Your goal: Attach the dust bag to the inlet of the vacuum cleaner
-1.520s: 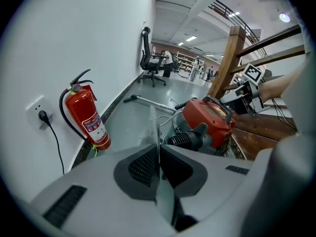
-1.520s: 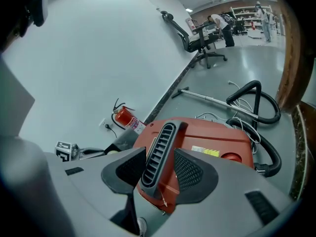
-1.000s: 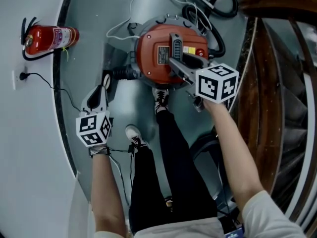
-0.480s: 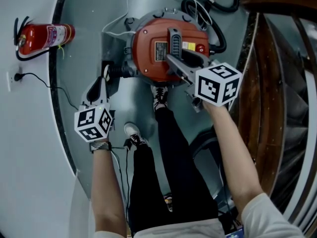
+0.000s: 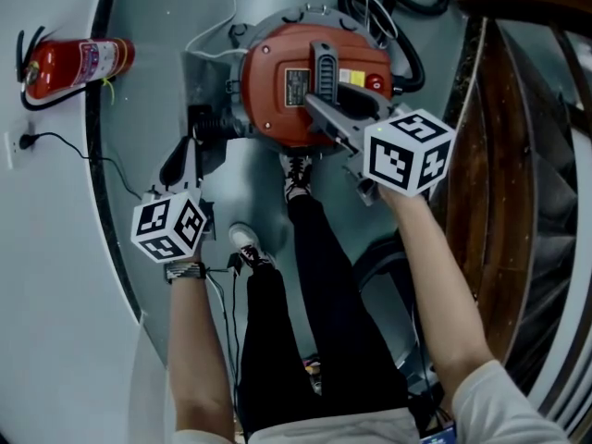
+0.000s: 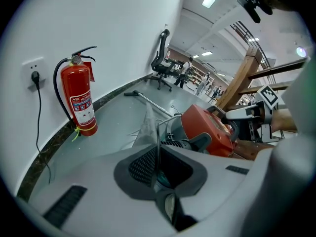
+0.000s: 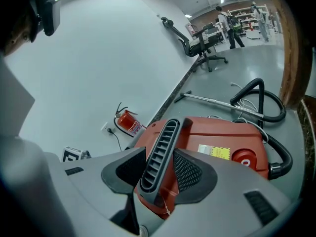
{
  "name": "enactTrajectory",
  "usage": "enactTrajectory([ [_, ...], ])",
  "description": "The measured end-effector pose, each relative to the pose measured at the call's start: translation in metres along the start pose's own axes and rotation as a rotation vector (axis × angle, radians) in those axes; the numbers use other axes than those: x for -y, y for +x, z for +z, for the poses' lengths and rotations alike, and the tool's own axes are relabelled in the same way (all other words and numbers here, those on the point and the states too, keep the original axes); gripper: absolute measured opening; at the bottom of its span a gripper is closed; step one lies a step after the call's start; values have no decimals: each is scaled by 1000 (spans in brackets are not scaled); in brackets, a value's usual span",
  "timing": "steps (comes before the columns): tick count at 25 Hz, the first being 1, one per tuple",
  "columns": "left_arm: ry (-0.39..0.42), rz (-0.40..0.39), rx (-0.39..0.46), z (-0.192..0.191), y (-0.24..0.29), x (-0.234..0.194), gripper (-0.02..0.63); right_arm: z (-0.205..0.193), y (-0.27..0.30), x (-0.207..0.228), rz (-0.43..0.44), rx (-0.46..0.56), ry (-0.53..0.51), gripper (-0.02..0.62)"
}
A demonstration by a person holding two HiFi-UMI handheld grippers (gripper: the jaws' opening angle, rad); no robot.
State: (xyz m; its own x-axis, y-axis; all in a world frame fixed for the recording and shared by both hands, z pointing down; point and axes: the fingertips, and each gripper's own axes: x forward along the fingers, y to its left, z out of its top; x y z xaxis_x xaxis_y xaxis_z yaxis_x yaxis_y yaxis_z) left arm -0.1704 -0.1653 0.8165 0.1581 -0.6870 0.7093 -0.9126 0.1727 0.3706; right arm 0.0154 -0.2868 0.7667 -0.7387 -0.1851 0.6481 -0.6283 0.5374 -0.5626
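The pale grey floor runs round the vacuum cleaner, meeting a curved white wall well off on the bag side of it, while dark wooden stair framing rises close on the opposite side. The vacuum cleaner is a squat drum with a red-orange top, and it sits on the floor just ahead of the person's shoes. A black hose loops on the floor just beyond the vacuum cleaner, with a metal wand lying past it and an office chair much farther off. A red fire extinguisher stands against the wall, well apart from the vacuum cleaner, beside a wall socket with a plug in it. The dust bag is a thin grey sheet seen nearly edge-on, standing up from the left gripper towards the vacuum cleaner's side, near a black ribbed fitting there; I can't tell whether the bag touches it. The right gripper reaches over the vacuum cleaner's top with its jaws closed round the black ribbed handle. The left gripper sits low beside the vacuum cleaner, its jaws pressed together on the lower edge of the dust bag.
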Motion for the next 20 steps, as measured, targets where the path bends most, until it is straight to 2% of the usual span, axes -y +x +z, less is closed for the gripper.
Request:
enactTrajectory([
  [5, -14, -36, 14, 5, 1, 4, 23, -1, 3, -2, 24, -11, -2, 173],
  [9, -9, -62, 12, 7, 1, 8, 26, -9, 11, -6, 14, -61, -74, 186],
  [13, 27, -88, -3, 7, 1, 11, 28, -10, 10, -6, -5, -23, -82, 187],
  [16, 28, -124, -4, 8, 2, 14, 31, -9, 10, -6, 11, -24, -87, 187],
  [20, 20, -133, -2, 8, 2, 16, 34, -10, 11, -7, 28, -25, -90, 187],
])
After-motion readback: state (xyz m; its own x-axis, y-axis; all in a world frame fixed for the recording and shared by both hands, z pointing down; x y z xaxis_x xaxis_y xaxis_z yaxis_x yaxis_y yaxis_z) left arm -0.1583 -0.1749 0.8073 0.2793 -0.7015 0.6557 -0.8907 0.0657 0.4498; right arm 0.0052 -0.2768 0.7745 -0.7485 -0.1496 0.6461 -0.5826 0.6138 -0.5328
